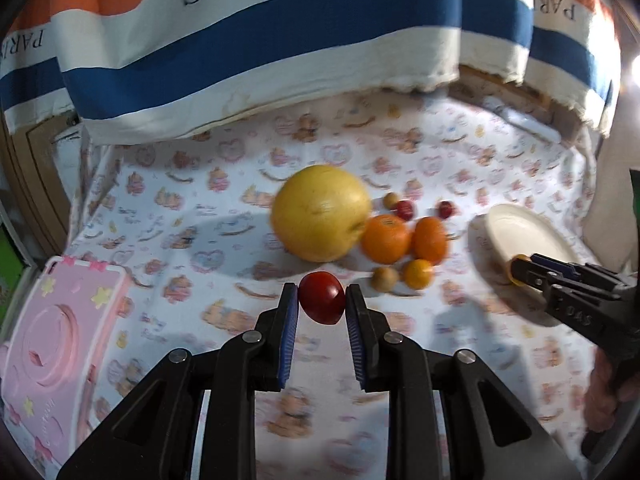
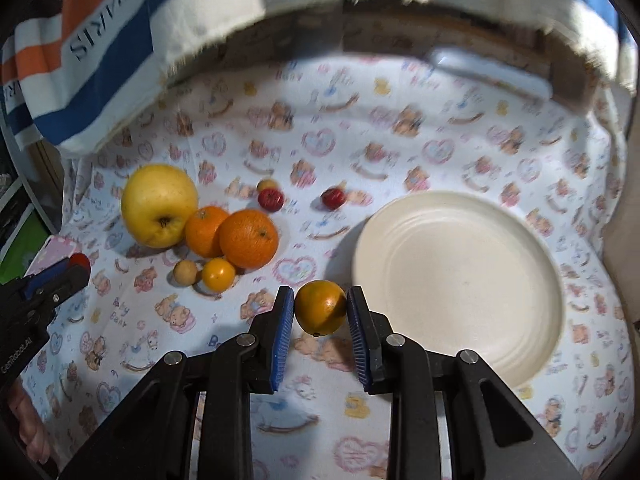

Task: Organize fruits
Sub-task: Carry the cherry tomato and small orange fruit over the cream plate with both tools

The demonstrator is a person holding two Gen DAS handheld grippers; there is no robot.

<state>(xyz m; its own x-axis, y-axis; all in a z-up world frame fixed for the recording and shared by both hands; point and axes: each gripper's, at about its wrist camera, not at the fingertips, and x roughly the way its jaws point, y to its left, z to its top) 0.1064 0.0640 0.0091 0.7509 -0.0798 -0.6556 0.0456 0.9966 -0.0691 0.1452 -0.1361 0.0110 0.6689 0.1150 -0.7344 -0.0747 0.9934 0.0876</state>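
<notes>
Fruits ride clamped in both grippers, left [image 1: 322,299] on a red one, right [image 2: 320,307] on an orange one, best lowered gently onto the plate [image 2: 520,368].

A small red fruit [image 1: 322,298] sits pinched between blue pads, lifted off the tablecloth [image 2: 400,136]. A small orange fruit [image 2: 320,307] is pinched likewise beside the cream plate [image 2: 460,280]. On the cloth cluster a big yellow apple [image 2: 159,205], two oranges [image 2: 248,238], smaller fruits and two red ones [image 2: 271,199].
</notes>
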